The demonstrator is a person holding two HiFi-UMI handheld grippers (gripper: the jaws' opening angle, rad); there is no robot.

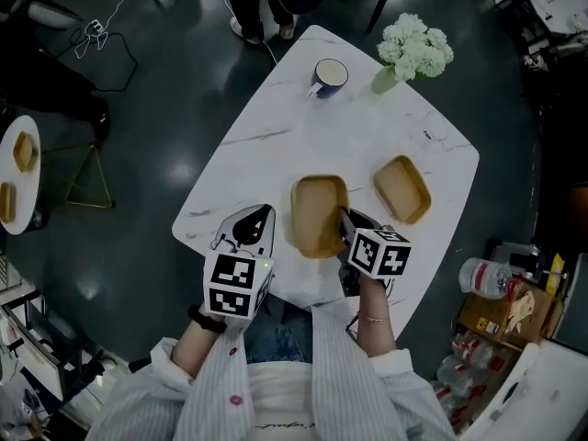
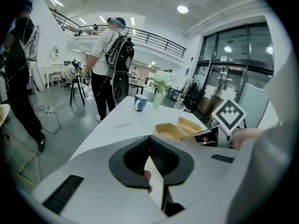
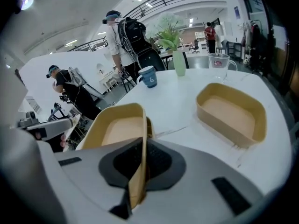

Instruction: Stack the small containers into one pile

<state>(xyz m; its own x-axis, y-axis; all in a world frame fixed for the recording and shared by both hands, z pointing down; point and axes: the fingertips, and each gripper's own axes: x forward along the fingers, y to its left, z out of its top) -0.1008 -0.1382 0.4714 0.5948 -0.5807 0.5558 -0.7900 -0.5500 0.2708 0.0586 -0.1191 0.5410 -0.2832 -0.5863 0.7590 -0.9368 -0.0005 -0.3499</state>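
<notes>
Two shallow tan containers lie on the white marble table (image 1: 276, 127). My right gripper (image 1: 347, 220) is shut on the right rim of the nearer container (image 1: 317, 211); in the right gripper view that container (image 3: 117, 129) has its thin wall running between the pads of the right gripper (image 3: 140, 158). The second container (image 1: 402, 188) (image 3: 231, 113) sits apart to the right, untouched. My left gripper (image 1: 254, 225) (image 2: 150, 158) rests at the table's near left edge, jaws together with nothing held. From the left gripper view both containers (image 2: 174, 130) show past it.
A blue mug (image 1: 329, 76) and a vase of white flowers (image 1: 413, 49) stand at the table's far end, with a clear glass (image 3: 218, 62) near them. A small round side table (image 1: 20, 168) holds more tan containers at left. Boxes and bottles (image 1: 496, 292) clutter the floor at right. People stand beyond the table.
</notes>
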